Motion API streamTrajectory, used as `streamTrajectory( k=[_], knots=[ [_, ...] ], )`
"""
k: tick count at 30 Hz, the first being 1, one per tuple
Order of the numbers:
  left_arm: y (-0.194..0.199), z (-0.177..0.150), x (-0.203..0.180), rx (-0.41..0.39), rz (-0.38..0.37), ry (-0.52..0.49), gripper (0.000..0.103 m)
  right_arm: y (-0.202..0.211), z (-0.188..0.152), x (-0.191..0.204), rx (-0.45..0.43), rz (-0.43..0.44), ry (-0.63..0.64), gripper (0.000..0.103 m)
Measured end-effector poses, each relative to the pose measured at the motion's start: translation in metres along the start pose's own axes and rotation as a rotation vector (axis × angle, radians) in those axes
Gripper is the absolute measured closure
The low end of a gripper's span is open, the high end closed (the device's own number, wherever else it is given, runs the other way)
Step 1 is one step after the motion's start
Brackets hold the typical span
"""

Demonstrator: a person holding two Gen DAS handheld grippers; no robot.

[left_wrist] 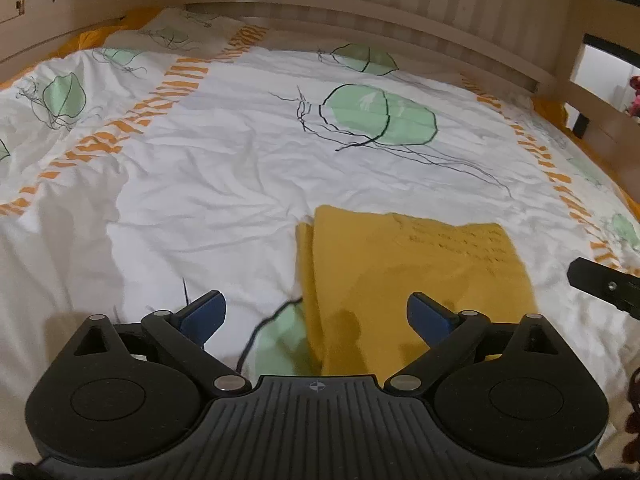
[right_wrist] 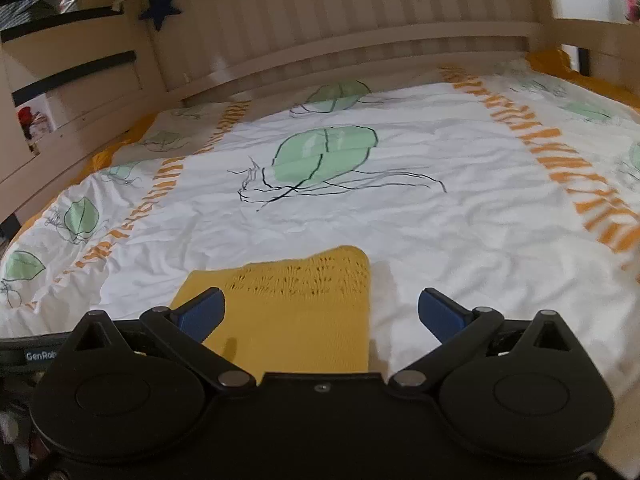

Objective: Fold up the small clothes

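**Two open grippers, one yellow cloth**

Both grippers hold nothing. The left gripper and right gripper are wide open. The folded yellow cloth lies flat on the bed cover between them, long side pointing away.

Yellow garment: near edge behind claw

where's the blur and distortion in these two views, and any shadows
Left wrist: fisheye bows the headboard; yellow garment slightly soft, shadows of the fingers on it. Right wrist: same bowing, garment's knit holes smeared, faint shadow beside it on the duvet.
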State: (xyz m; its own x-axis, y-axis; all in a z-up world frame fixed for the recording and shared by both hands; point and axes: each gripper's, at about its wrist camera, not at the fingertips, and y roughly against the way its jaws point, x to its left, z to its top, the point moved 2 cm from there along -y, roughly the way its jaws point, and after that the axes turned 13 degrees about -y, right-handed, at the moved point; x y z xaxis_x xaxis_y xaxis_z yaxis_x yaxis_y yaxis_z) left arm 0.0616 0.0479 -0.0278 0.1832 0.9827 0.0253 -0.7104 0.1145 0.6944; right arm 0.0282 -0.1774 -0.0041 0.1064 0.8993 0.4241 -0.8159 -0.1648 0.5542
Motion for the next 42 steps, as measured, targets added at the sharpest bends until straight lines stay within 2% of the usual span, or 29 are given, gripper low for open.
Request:
streamTrajectory(
  k=[3, 7, 12, 16, 21, 23, 25, 32, 42],
  knots=[
    [0.014, -0.001, -0.011, 0.023, 0.014, -0.032, 0.005, 0.012, -0.001, 0.001, 0.029, -0.012, -0.021, 0.000],
    [0.032, -0.003, -0.027, 0.050, 0.080, -0.103, 0.005, 0.026, -0.006, 0.004, 0.087, -0.015, -0.012, 0.000],
    [0.048, -0.008, -0.034, 0.052, 0.056, -0.091, 0.005, 0.044, -0.019, 0.011, 0.120, -0.022, 0.053, 0.000],
    [0.055, -0.011, -0.033, 0.057, 0.041, -0.064, 0.005, 0.062, -0.028, 0.018, 0.090, -0.051, 0.108, 0.001],
    [0.060, -0.015, -0.035, 0.060, 0.091, -0.074, 0.005, 0.078, -0.036, 0.024, -0.008, -0.183, 0.138, 0.001],
    [0.060, -0.018, -0.037, 0.070, 0.096, -0.083, 0.005, 0.080, -0.036, 0.024, -0.016, -0.203, 0.141, 0.001],
    [0.059, -0.021, -0.038, 0.083, 0.087, -0.091, 0.005, 0.080, -0.038, 0.024, -0.009, -0.199, 0.140, 0.001],
    [0.054, -0.032, -0.040, 0.128, 0.054, -0.102, 0.006, 0.076, -0.045, 0.021, 0.070, -0.106, 0.073, 0.001],
    [0.048, -0.040, -0.043, 0.182, 0.036, -0.097, 0.006, 0.070, -0.052, 0.016, 0.126, -0.126, 0.041, 0.001]
  ],
)
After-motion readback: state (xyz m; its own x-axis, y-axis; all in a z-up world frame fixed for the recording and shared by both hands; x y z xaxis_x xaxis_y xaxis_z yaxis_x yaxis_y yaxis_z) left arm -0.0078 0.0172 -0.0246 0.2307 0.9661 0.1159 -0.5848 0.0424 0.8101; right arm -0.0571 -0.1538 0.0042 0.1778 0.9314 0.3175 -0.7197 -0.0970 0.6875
